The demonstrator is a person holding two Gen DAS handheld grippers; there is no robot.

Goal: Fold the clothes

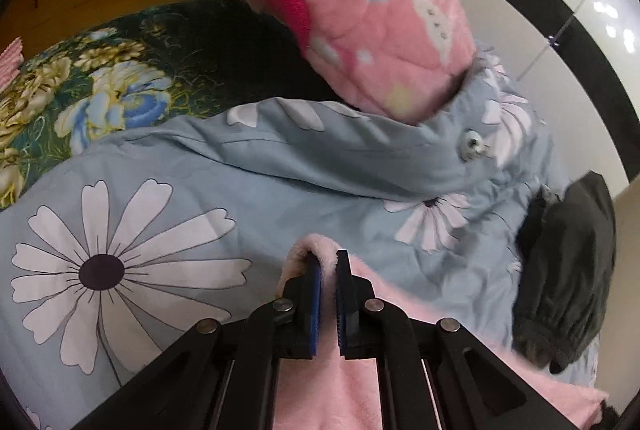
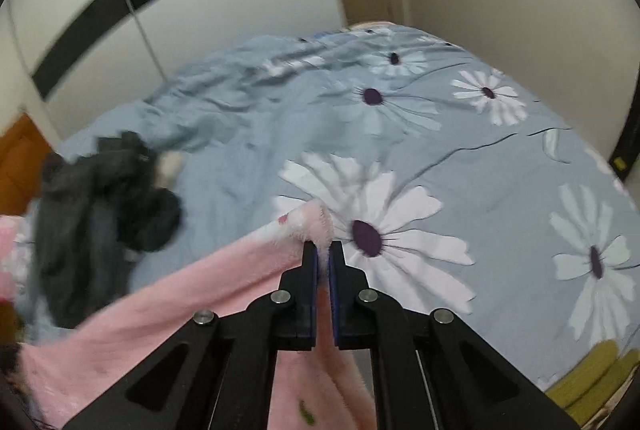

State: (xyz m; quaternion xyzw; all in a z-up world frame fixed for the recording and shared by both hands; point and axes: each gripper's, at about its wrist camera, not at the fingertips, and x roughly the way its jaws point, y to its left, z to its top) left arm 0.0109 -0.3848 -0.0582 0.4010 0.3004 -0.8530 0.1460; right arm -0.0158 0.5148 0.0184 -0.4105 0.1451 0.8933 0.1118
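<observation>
From the left wrist, your left gripper (image 1: 328,262) is pinched shut on an edge of the pink fleece garment (image 1: 332,390), which hangs back under the jaws toward you and trails off to the lower right. Ahead lies the daisy-print bedspread (image 1: 160,197); a dark garment (image 1: 568,270) sits to the right and a pink printed sleeve (image 1: 360,9) crosses the top

From the right wrist, your right gripper (image 2: 324,258) is likewise clamped on the fleece's edge (image 2: 312,226), and the cloth stretches from the tips down and left, toward your other hand. So the garment's long axis runs between your two grips, and open bedspread (image 2: 500,197) lies straight ahead of this gripper, the dark pile (image 2: 100,213) off to the left
</observation>
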